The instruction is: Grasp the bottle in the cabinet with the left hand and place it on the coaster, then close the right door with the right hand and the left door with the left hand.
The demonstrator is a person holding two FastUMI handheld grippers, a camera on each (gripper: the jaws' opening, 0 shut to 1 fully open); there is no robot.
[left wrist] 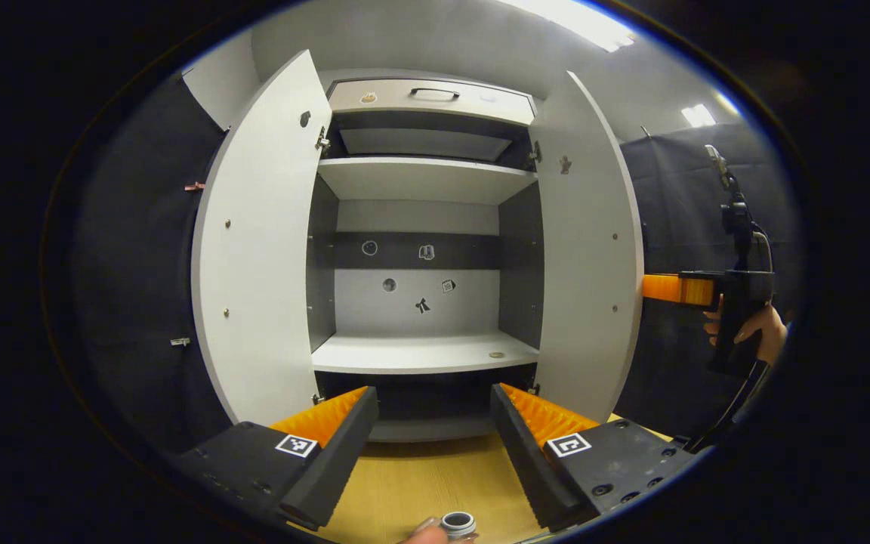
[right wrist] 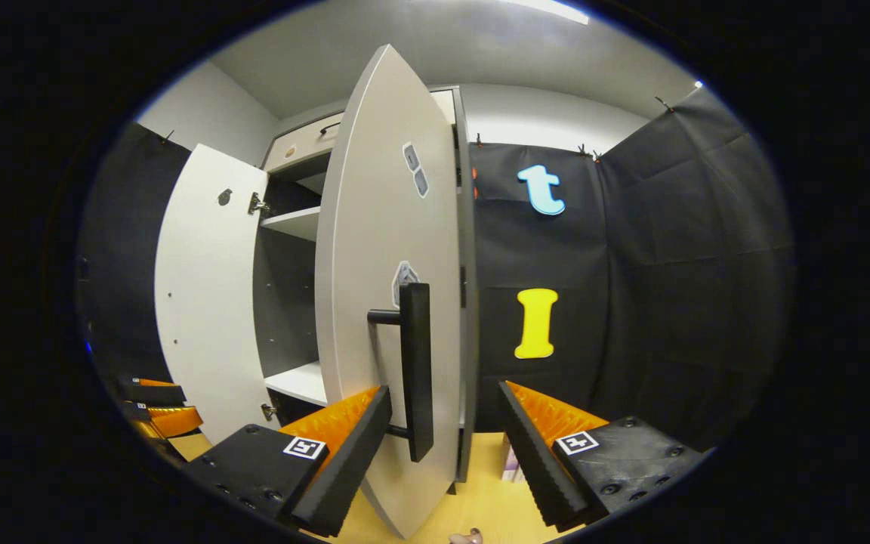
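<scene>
The white cabinet [left wrist: 424, 181] stands with both doors swung open and its shelves bare. Low in the left gripper view, the bottle's round grey mouth [left wrist: 458, 522] pokes up over the wooden table [left wrist: 420, 476], beside a pale pink shape I cannot identify. My left gripper [left wrist: 429, 453] is open above it, facing the cabinet and holding nothing. The right door [right wrist: 382, 249] carries a black bar handle [right wrist: 416, 370]. My right gripper [right wrist: 442, 457] is open around that door's edge, its left finger [right wrist: 344, 453] close to the handle. The left door [left wrist: 254, 249] stands wide.
Black cloth walls close in both sides. The right gripper [left wrist: 680, 289] and the hand holding it [left wrist: 756, 329] sit beyond the right door's outer face. The left gripper [right wrist: 163, 412] appears low left in the right gripper view. A small pinkish object [right wrist: 512, 467] rests on the table.
</scene>
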